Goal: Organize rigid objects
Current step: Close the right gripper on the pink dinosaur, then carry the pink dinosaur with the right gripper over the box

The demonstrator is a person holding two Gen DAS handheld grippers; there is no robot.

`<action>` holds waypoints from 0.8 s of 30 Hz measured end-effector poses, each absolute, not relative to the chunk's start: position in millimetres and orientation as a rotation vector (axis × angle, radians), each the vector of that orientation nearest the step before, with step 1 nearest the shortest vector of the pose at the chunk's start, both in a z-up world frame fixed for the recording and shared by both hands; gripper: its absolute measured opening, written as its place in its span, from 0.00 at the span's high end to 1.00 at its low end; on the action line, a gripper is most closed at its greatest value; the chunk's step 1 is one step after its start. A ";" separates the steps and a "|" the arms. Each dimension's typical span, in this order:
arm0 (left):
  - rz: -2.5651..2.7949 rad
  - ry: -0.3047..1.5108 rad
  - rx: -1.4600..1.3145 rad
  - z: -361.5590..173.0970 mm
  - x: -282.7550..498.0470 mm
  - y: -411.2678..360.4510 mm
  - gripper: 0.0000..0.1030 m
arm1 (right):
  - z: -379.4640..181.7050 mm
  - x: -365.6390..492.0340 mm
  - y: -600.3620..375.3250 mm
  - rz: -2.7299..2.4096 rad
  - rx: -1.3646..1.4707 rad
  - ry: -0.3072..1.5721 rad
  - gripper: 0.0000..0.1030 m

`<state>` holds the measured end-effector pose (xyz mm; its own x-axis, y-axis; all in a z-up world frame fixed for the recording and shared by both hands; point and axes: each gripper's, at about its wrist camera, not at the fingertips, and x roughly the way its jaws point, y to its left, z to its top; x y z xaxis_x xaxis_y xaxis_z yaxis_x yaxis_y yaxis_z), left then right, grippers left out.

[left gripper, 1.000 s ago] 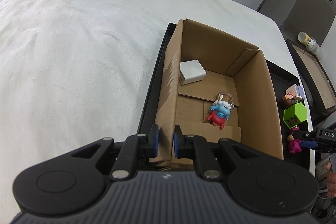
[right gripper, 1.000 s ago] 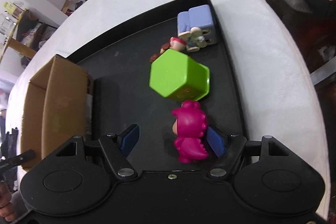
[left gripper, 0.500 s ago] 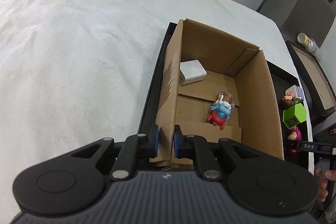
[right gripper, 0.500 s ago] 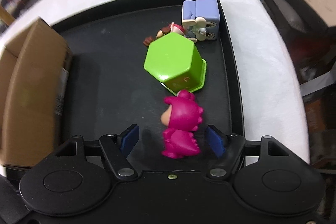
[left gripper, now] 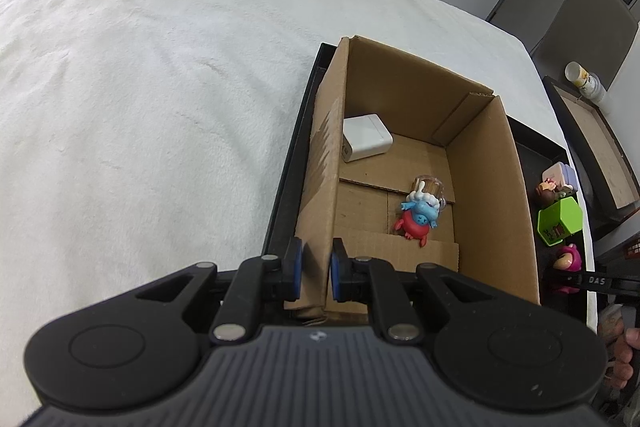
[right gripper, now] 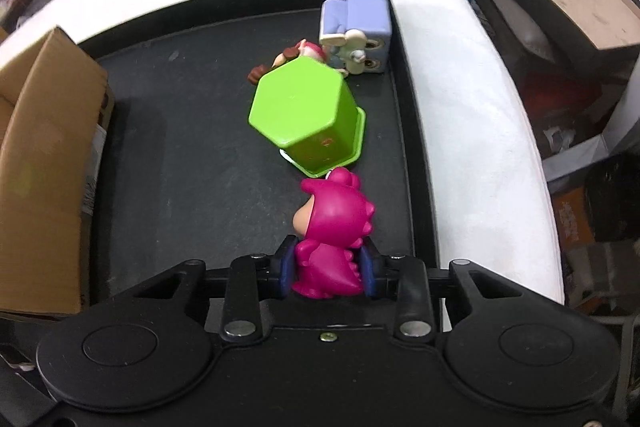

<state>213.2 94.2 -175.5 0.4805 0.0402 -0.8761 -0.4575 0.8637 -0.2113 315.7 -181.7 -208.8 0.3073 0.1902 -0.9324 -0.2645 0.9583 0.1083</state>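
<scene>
My right gripper (right gripper: 326, 273) is shut on a magenta dinosaur figure (right gripper: 332, 235) standing on the black tray (right gripper: 180, 147); the figure also shows in the left wrist view (left gripper: 568, 261). Just beyond it lies a green hexagonal cup (right gripper: 306, 117), then a small brown-haired figure (right gripper: 296, 55) and a lilac block toy (right gripper: 356, 33). My left gripper (left gripper: 314, 273) is shut on the near left wall of the cardboard box (left gripper: 320, 187). Inside the box lie a white charger (left gripper: 366, 137), a blue and red figure (left gripper: 418, 215) and a clear cup (left gripper: 430, 185).
The tray sits on a white cloth-covered table (left gripper: 140, 107). The box's outer side (right gripper: 44, 163) stands at the left of the tray in the right wrist view. A second dark tray with a brown base (left gripper: 596, 143) and a small bottle (left gripper: 582, 79) stand off the table's right edge.
My right gripper moved forward around the magenta dinosaur and closed on its body. The left gripper has stayed clamped on the box wall.
</scene>
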 end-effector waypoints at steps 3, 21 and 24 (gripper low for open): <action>0.316 1.031 -0.453 -175.3 213.3 93.6 0.88 | -204.1 313.3 -184.4 0.312 -0.055 1.214 0.69; 0.270 1.022 -0.438 -175.0 207.6 96.1 0.88 | -153.1 277.8 -159.7 0.401 -0.017 1.112 0.69; 0.251 1.024 -0.425 -174.7 206.8 93.8 0.88 | -147.9 277.4 -154.7 0.406 -0.012 1.101 0.69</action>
